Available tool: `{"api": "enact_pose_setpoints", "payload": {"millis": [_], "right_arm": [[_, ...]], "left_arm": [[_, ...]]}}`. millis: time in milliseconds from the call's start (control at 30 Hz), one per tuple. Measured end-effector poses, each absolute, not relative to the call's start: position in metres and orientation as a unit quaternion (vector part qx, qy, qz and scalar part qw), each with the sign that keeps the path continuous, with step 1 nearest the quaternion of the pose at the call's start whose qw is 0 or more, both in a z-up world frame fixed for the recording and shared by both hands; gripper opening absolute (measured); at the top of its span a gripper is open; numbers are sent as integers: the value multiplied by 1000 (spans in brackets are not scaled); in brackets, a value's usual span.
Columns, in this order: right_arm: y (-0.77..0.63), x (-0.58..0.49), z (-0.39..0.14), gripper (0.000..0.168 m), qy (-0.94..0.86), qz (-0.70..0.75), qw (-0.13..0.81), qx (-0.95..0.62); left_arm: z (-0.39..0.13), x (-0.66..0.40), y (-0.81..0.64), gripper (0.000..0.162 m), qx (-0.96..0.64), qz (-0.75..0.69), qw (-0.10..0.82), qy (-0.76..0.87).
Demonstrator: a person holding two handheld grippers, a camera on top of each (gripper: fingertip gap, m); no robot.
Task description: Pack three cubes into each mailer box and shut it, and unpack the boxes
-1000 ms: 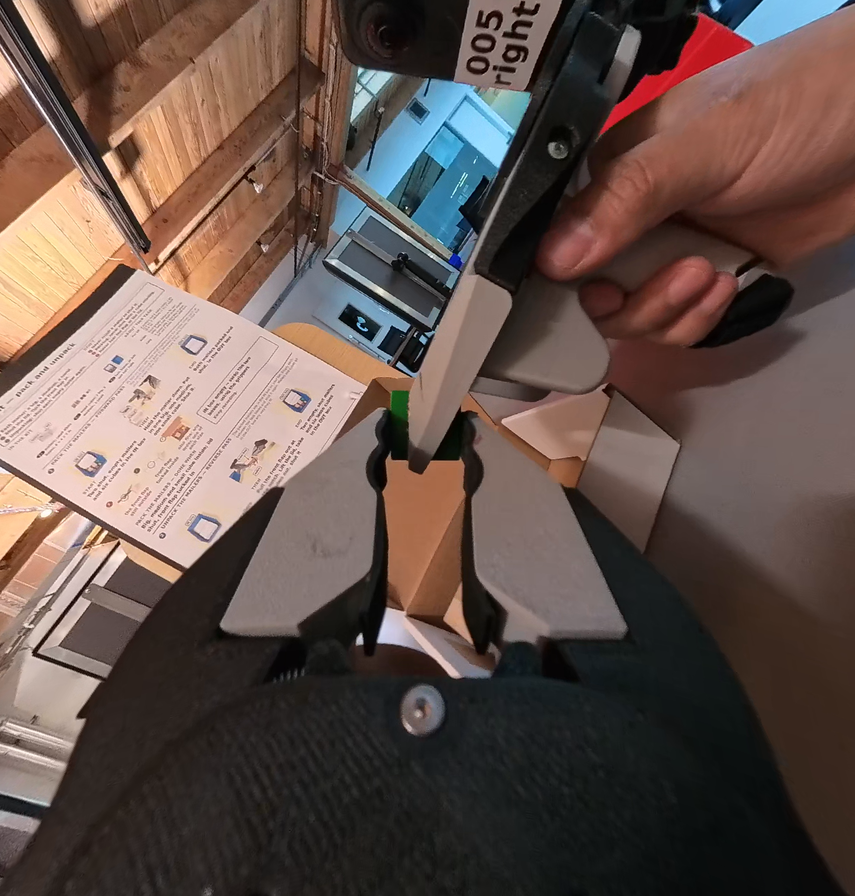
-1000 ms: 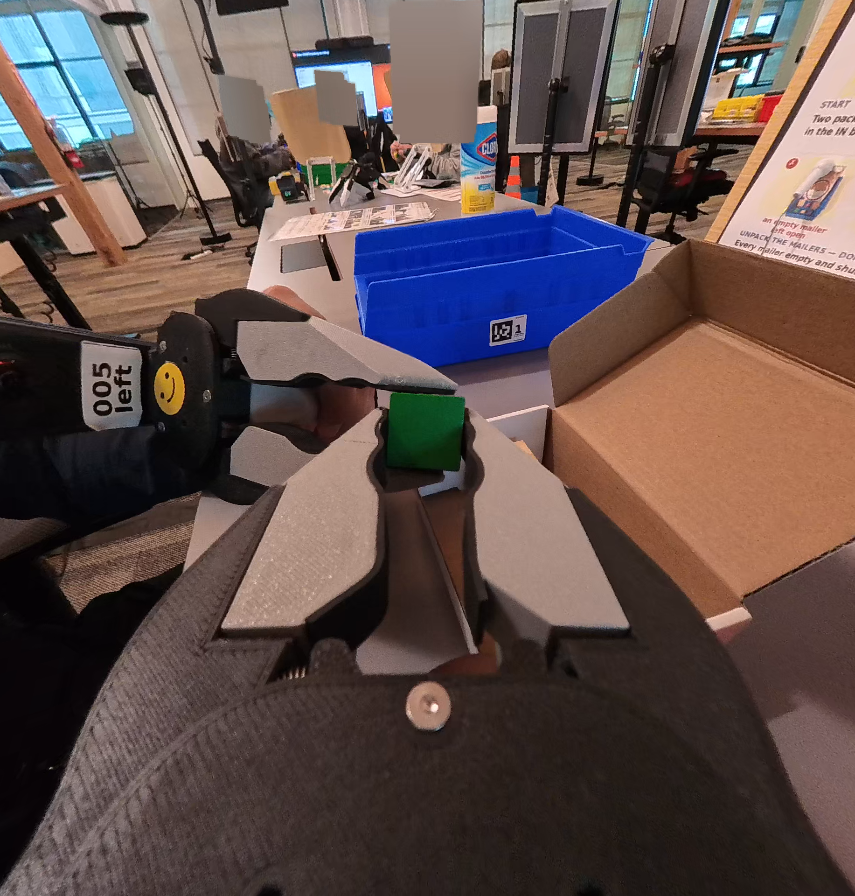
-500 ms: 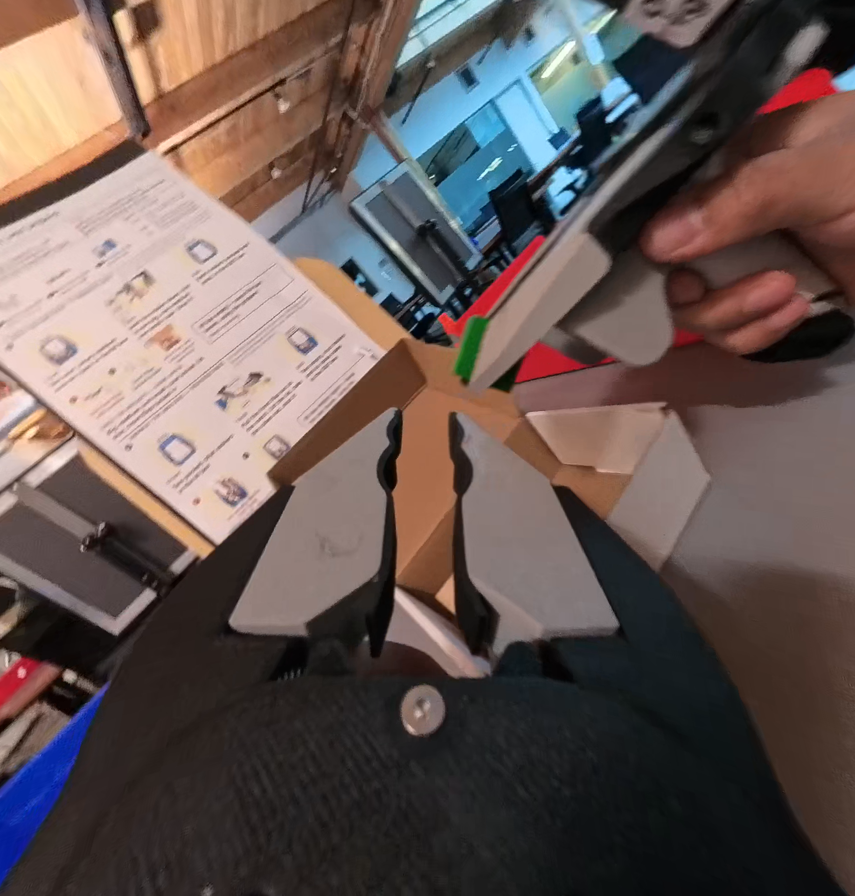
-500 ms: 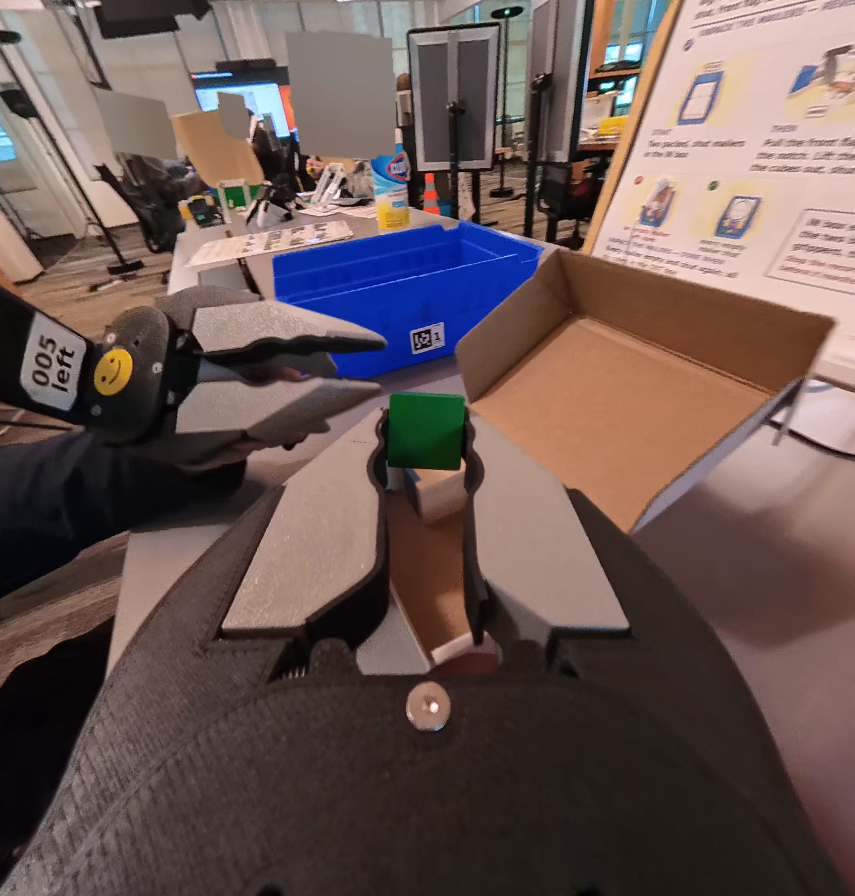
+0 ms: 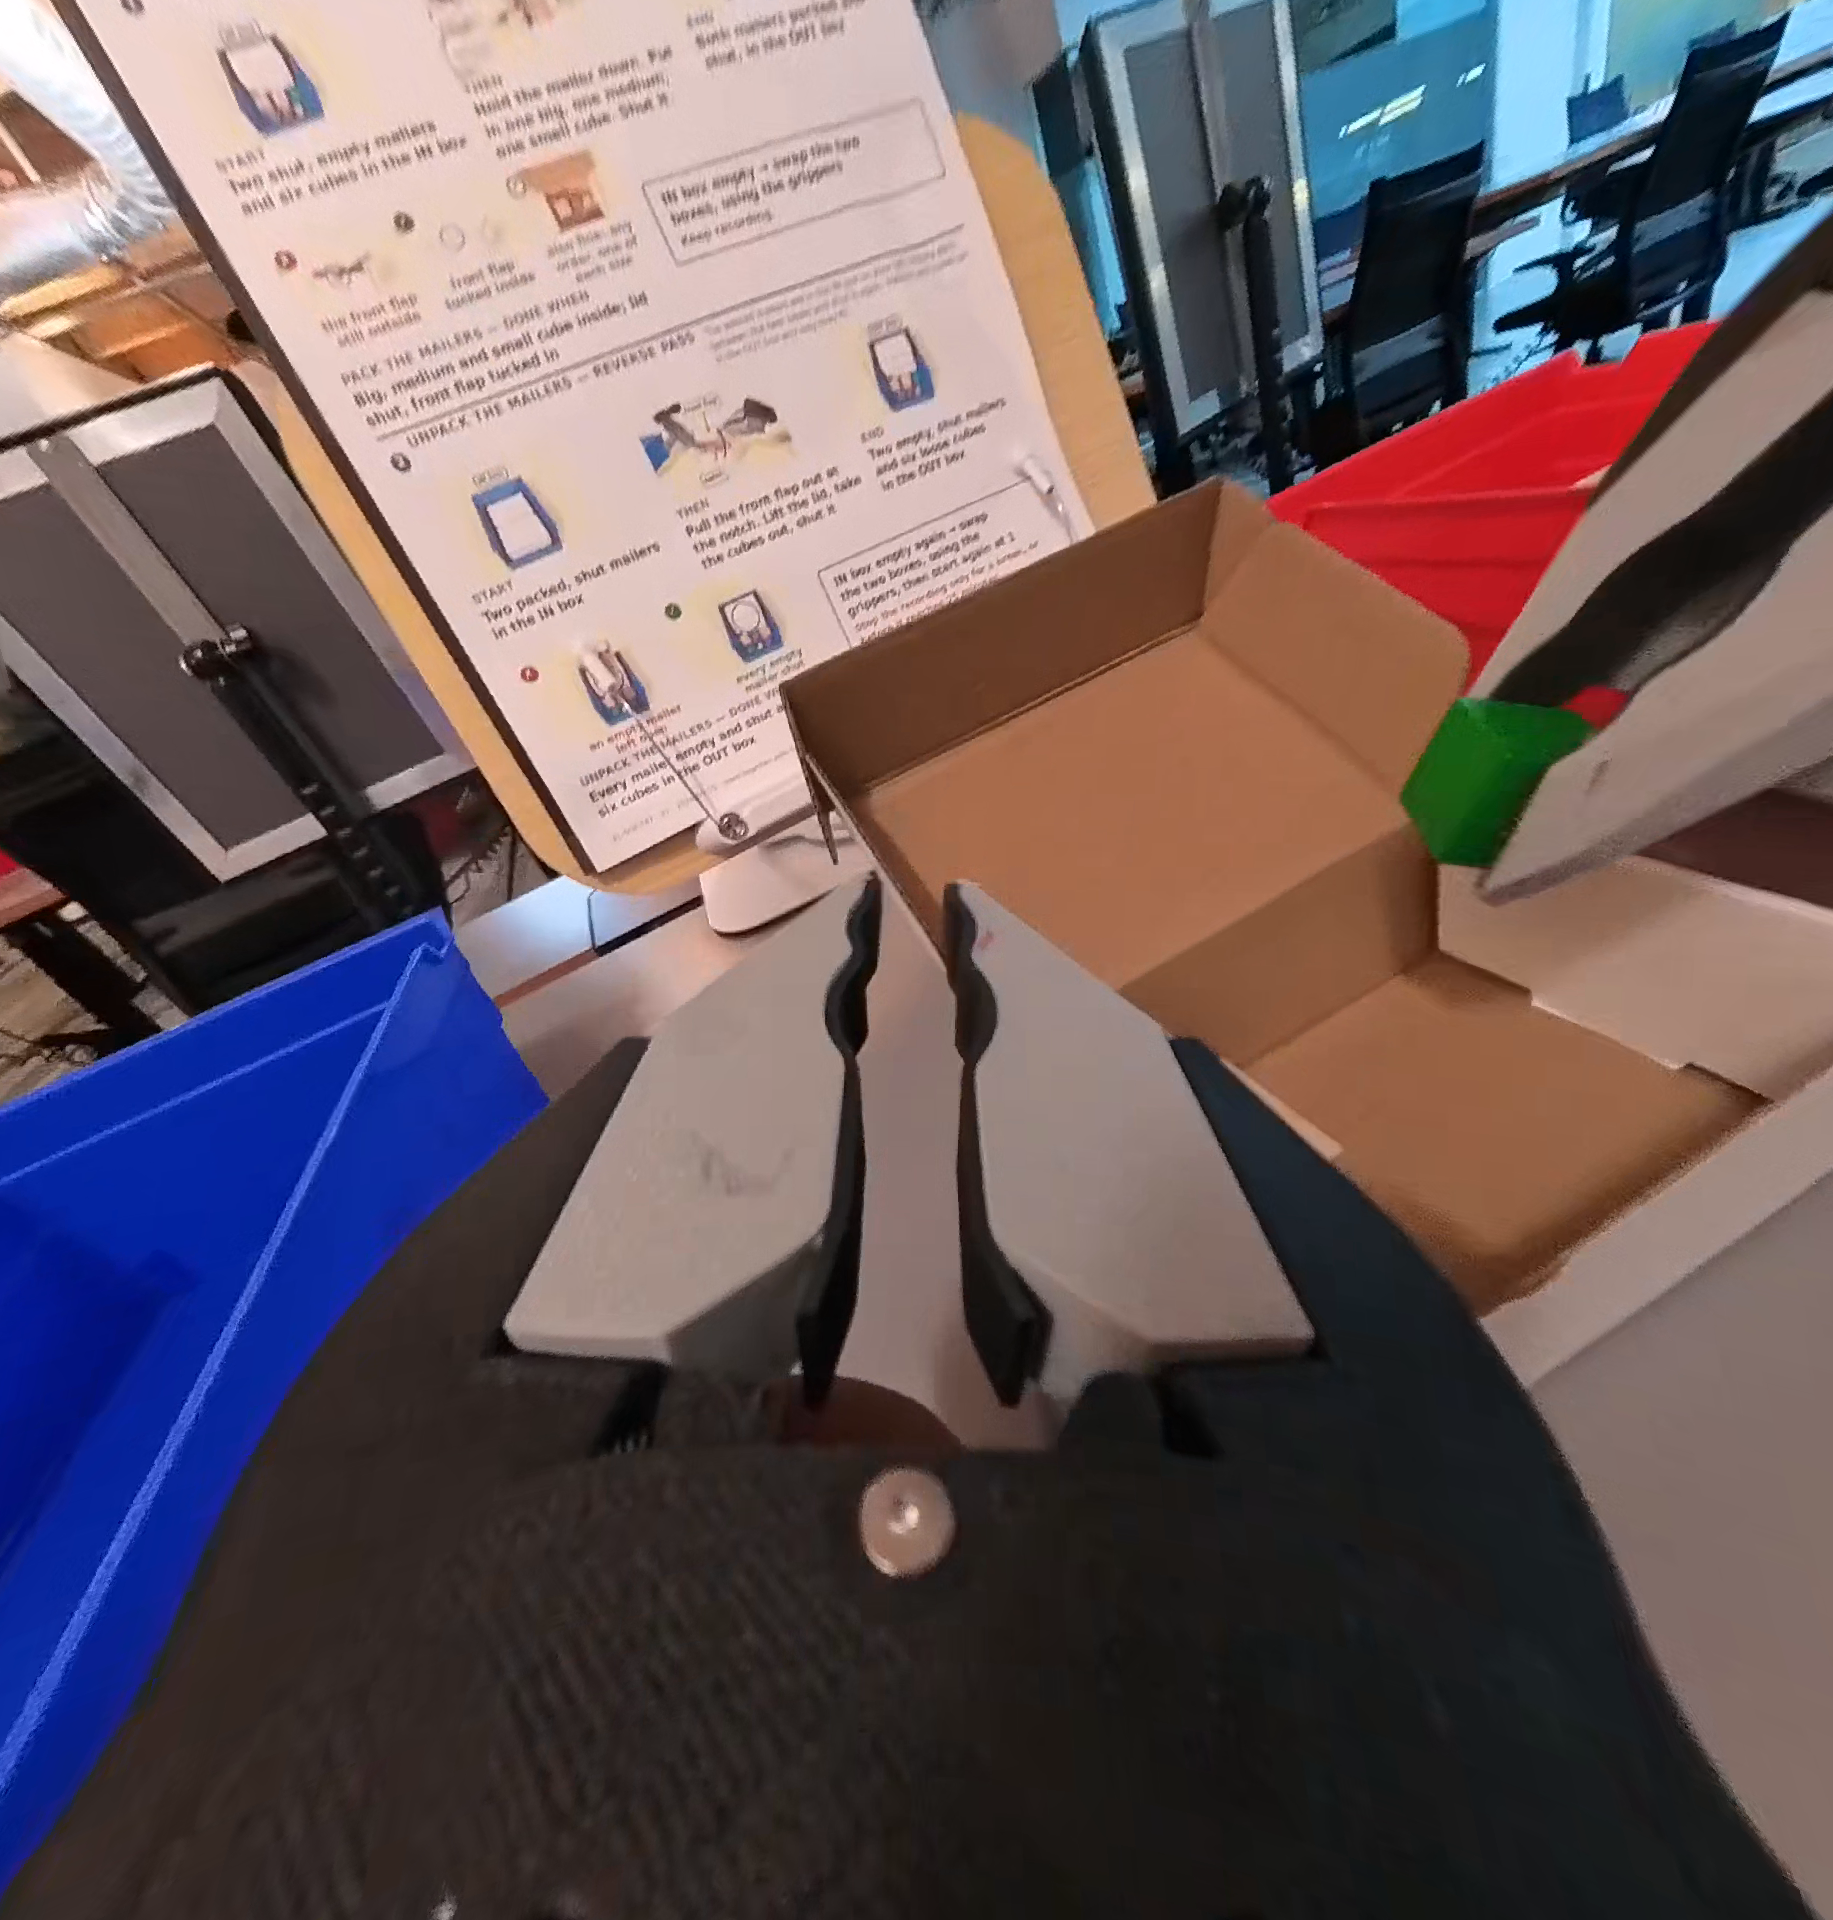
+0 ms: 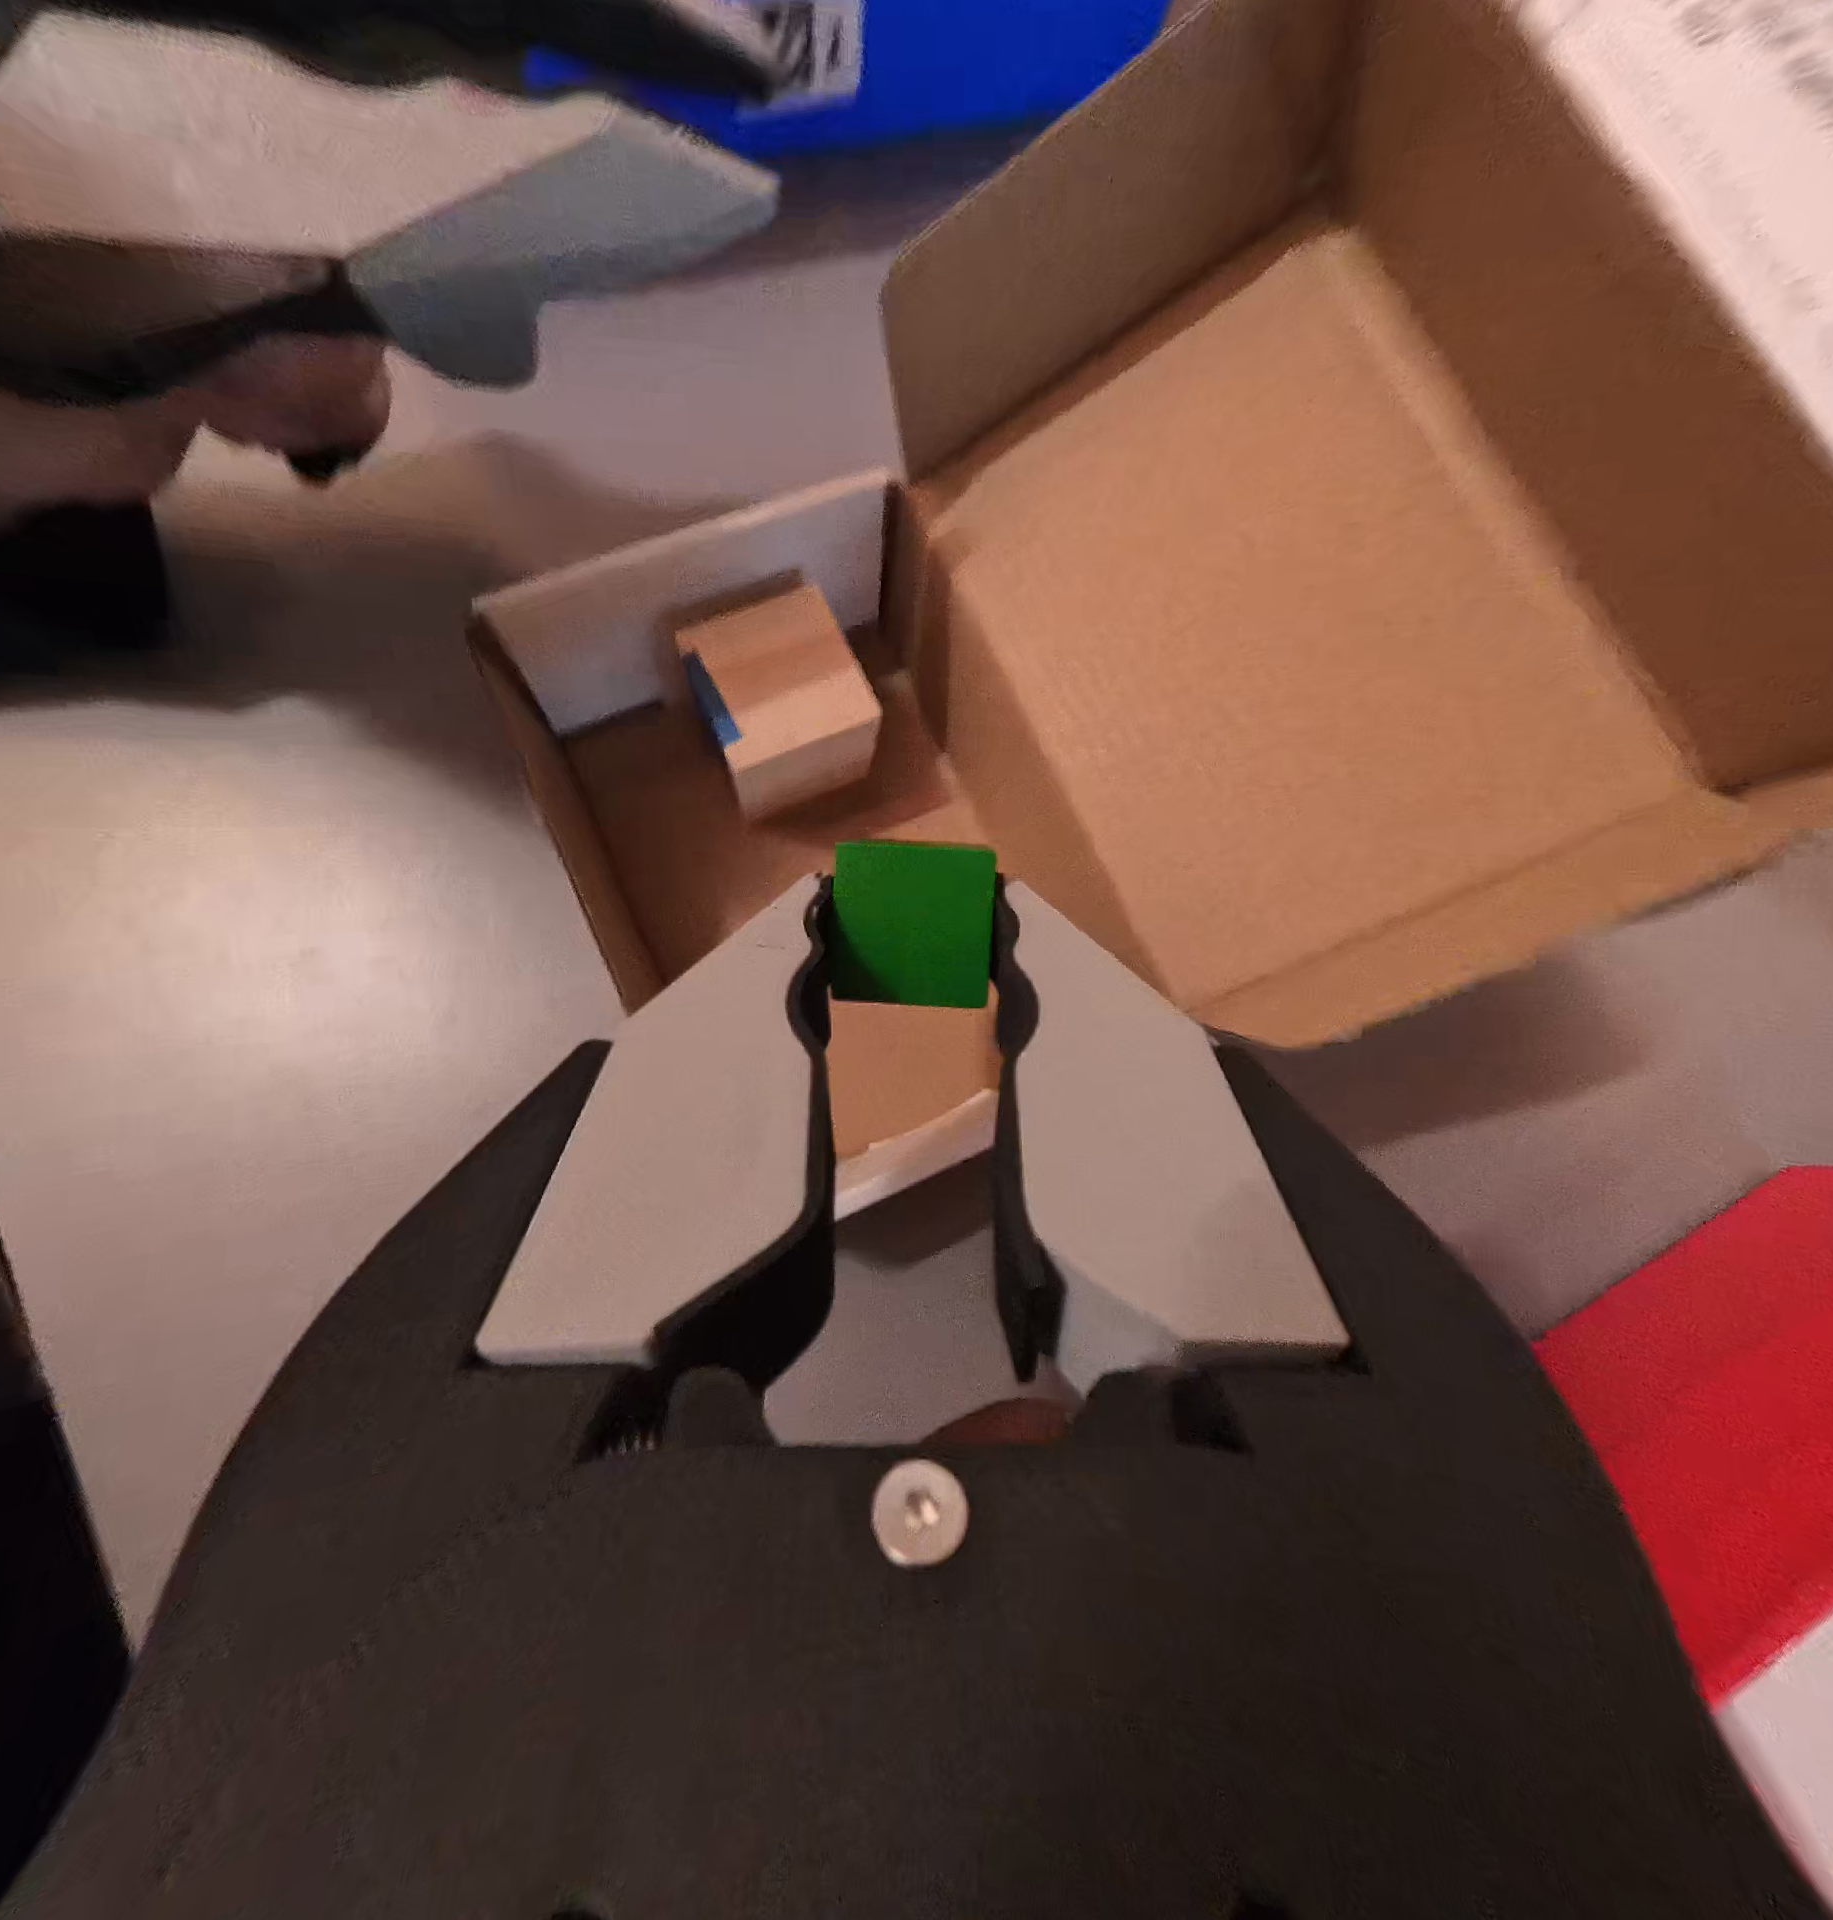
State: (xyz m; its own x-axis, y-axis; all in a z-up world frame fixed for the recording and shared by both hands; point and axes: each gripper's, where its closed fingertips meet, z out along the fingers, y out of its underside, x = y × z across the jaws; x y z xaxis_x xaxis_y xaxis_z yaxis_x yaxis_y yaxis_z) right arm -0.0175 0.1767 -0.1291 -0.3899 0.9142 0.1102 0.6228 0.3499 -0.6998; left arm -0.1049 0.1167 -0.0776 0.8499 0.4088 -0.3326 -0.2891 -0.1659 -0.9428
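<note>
Green cube [image 6: 912, 925] above mailer box [image 6: 1307, 582] rim.

- Left gripper [image 5: 907, 914]: two flat grey wedge-shaped fingers [image 5: 704, 1174] tapering forward, each lined along its inner edge with a wavy black pad.
- Broad black textured body behind the fingers, with one silver screw [image 5: 904, 1522] set at its centre.
- Right gripper [image 6: 912, 904]: same build, grey wedge fingers [image 6: 673, 1174], scalloped black inner pads, matt black body.
- Round silver hex-socket screw [image 6: 919, 1512] in the middle of that body.
- Small coil spring [image 6: 631, 1439] visible at the base of one finger.
- Dark sleeve [image 6: 39, 582], blurred, at the left edge of the right wrist view.
</note>
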Motion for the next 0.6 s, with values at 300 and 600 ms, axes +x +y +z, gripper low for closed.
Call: {"api": "enact_pose_setpoints", "payload": {"millis": [300,600], "right_arm": [[180,-21,-177,27,-863,98,155,-471],[174,-32,-150,35,-828,169,219,-487]], "left_arm": [[-94,-122,115,10,-740,245,621,-86],[-113,-129,116,29,-768,135,609,-147]]}}
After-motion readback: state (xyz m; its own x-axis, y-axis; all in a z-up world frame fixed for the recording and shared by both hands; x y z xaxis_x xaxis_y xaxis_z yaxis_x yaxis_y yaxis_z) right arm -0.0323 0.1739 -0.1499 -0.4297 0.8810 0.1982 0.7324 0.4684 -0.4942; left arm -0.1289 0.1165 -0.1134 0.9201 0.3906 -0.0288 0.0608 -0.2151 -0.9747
